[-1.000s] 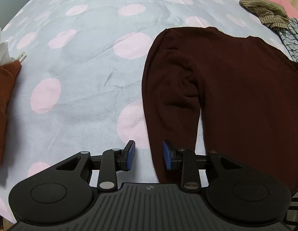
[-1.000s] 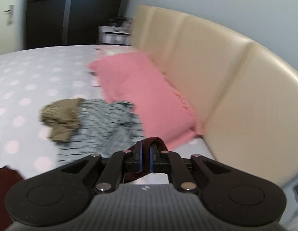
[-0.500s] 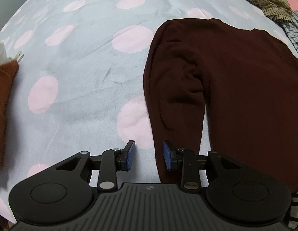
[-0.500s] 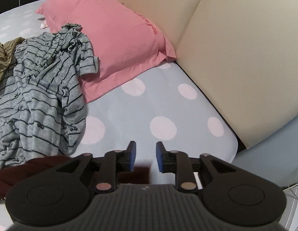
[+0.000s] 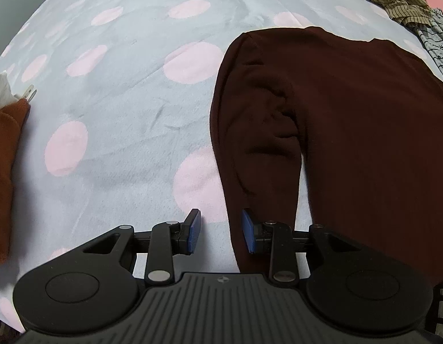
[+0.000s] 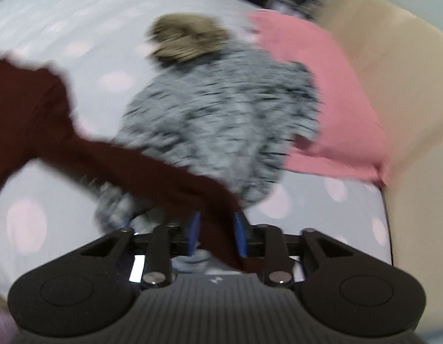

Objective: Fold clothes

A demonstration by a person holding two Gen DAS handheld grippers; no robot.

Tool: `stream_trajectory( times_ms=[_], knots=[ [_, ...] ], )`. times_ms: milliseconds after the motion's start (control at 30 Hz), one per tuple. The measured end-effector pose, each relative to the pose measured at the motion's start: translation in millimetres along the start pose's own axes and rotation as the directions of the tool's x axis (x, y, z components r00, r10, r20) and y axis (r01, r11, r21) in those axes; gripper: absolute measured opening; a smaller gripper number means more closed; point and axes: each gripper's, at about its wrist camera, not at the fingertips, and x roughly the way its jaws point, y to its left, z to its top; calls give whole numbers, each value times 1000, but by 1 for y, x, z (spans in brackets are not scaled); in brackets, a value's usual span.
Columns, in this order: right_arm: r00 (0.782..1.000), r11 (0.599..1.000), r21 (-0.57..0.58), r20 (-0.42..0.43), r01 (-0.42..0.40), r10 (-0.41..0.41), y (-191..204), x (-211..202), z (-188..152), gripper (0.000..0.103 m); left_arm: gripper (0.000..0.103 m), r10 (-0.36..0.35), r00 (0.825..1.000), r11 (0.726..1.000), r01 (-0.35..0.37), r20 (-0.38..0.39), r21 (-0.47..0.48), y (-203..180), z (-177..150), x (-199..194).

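Moved since half a second ago: the right view, swung from pillow and headboard to the clothes pile; the left view is nearly unchanged, drawn only slightly nearer the sleeve.

Item 1, sweater [image 5: 350, 132]: dark maroon, laid flat on the dotted bedspread [image 5: 121, 114]. One sleeve [image 5: 258, 149] is seen lying down along the body in the left view; the other sleeve [image 6: 152, 177] is stretched across the right view toward the gripper, though that view is blurred.

Item 2, left gripper [image 5: 220, 230]: jaws spread, nothing held, hovering at the outer edge of the near sleeve.

Item 3, right gripper [image 6: 215, 233]: jaws spread, sleeve cloth lying between the pads; whether it is touched cannot be told through the blur.

Step in hand, judged: sleeves to be taken and folded in over the body. It is best done with each sleeve pinched low near the cuff, one layer only, lifted just clear of the bedspread and laid straight across so no crease is dragged into the body.

Item 4, grey striped garment [image 6: 221, 120] and olive garment [image 6: 187, 40]: heaped unfolded, just beside the sweater, partly under the stretched sleeve.

Item 5, pink pillow [image 6: 321, 91], against the beige headboard [image 6: 393, 57].

Item 6, rust cloth [image 5: 3, 166], at the left edge, well apart.

Containers: none seen.
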Motion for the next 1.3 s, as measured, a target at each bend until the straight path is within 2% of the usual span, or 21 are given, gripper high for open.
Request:
stream_trajectory(
  times_ms=[100, 167, 233, 267, 400, 567, 633, 767, 900, 1033, 1067, 1100, 1133, 1233, 1300],
  knots=[
    [1000, 992, -130, -19, -3, 1, 24, 12, -2, 45, 29, 7, 1000, 1000, -7, 1, 15, -1, 0, 1],
    [999, 987, -158, -29, 15, -19, 27, 21, 0, 43, 29, 10, 1000, 1000, -10, -1, 24, -2, 1, 1],
    [999, 985, -168, -38, 27, -33, 27, 27, 3, 29, 29, 12, 1000, 1000, -12, 2, 27, -3, 1, 0],
    [998, 985, -169, -45, 32, -40, 25, 28, 3, 14, 29, 12, 1000, 1000, -12, 5, 28, -3, 2, -1],
    [999, 992, -118, 8, 49, -48, 19, 8, 6, 6, 30, 5, 1000, 1000, -5, 12, 23, -2, 1, -3],
    [994, 998, -49, 100, 43, -38, 13, -33, 28, 4, 30, 5, 1000, 1000, -5, 11, 23, -1, 0, -1],
    [993, 998, -24, 105, 62, -59, 5, -38, 45, 4, 30, 6, 1000, 1000, -6, 11, 23, -1, 1, -1],
    [990, 989, 25, 7, 143, -143, -10, -4, 73, 4, 30, 13, 1000, 1000, -14, 11, 19, -1, 1, -1],
    [968, 970, 62, -101, 236, -229, -18, 48, 93, 4, 30, 8, 1000, 1000, -8, 8, 6, 1, 2, 1],
    [951, 954, 120, -182, 274, -250, -22, 79, 93, 5, 30, -12, 1000, 1000, 13, 16, -7, 4, 2, -2],
    [951, 951, 139, -184, 275, -249, -22, 79, 92, 5, 32, -18, 1000, 1000, 18, 20, -8, 4, 2, -4],
    [954, 949, 157, -177, 272, -243, -20, 77, 91, 6, 40, -22, 999, 1000, 22, 25, -9, 5, 1, -5],
    [958, 949, 177, -164, 262, -235, -18, 73, 91, 6, 43, -23, 999, 1000, 23, 30, -9, 6, 1, -7],
    [970, 947, 220, -116, 233, -212, -6, 56, 97, 7, 45, -26, 999, 1000, 27, 43, -12, 8, -3, -13],
    [984, 952, 254, -79, 174, -159, 7, 41, 104, 10, 45, -48, 998, 998, 50, 45, -31, 11, -7, -16]
  ],
)
